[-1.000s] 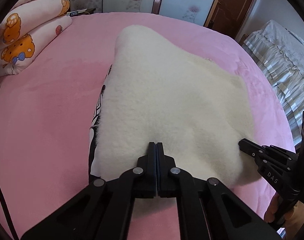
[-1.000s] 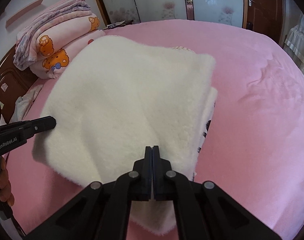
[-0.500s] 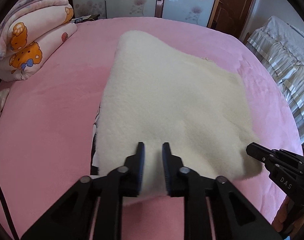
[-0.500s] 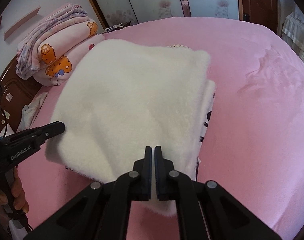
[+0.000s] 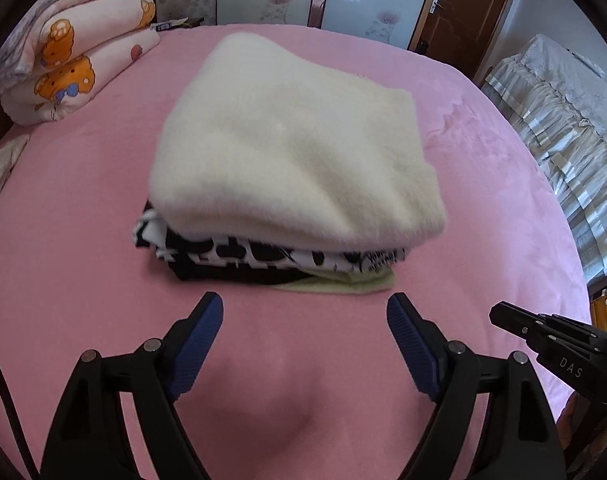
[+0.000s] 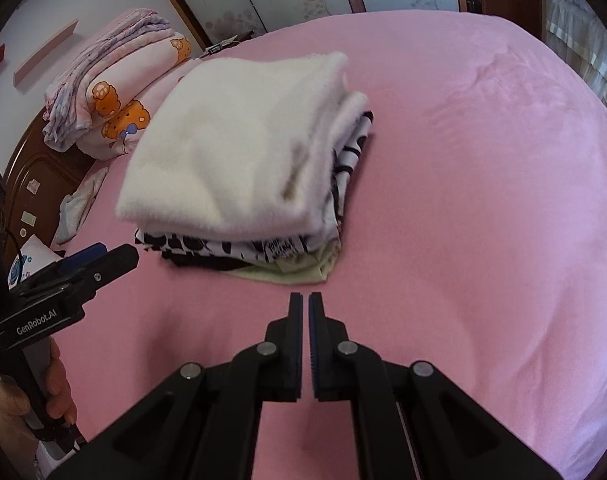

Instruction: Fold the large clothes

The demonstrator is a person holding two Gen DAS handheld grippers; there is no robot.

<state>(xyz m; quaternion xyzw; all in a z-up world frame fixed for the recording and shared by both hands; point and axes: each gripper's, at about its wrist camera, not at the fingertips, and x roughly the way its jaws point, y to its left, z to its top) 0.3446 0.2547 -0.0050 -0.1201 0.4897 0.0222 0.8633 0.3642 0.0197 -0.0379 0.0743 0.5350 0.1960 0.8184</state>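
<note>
A folded cream fleece garment (image 5: pixel 287 152) (image 6: pixel 231 148) tops a small stack on the pink bed (image 5: pixel 63 240) (image 6: pixel 483 200). Under it lie a black-and-white printed cloth (image 5: pixel 263 258) (image 6: pixel 207 246) and a pale green one (image 5: pixel 343 286) (image 6: pixel 295 274). My left gripper (image 5: pixel 305 308) (image 6: pixel 115 254) hovers just in front of the stack, its jaws opening wide with nothing between them. My right gripper (image 6: pixel 305 300) (image 5: pixel 499 314) is shut and empty, a short way in front of the stack's right corner. A hand (image 6: pixel 59 392) holds the left gripper's handle.
A folded bear-print quilt (image 5: pixel 63 64) (image 6: pixel 115 92) lies at the bed's far left by a wooden headboard (image 6: pixel 35 168). A second bed with a frilled cover (image 5: pixel 563 120) stands to the right. Sliding doors and a brown door (image 5: pixel 463 4) line the back wall.
Both grippers have drawn back off the cream garment toward the bed's near edge. The left one let go of the fleece and opened; the garment now rests folded on the stack.
</note>
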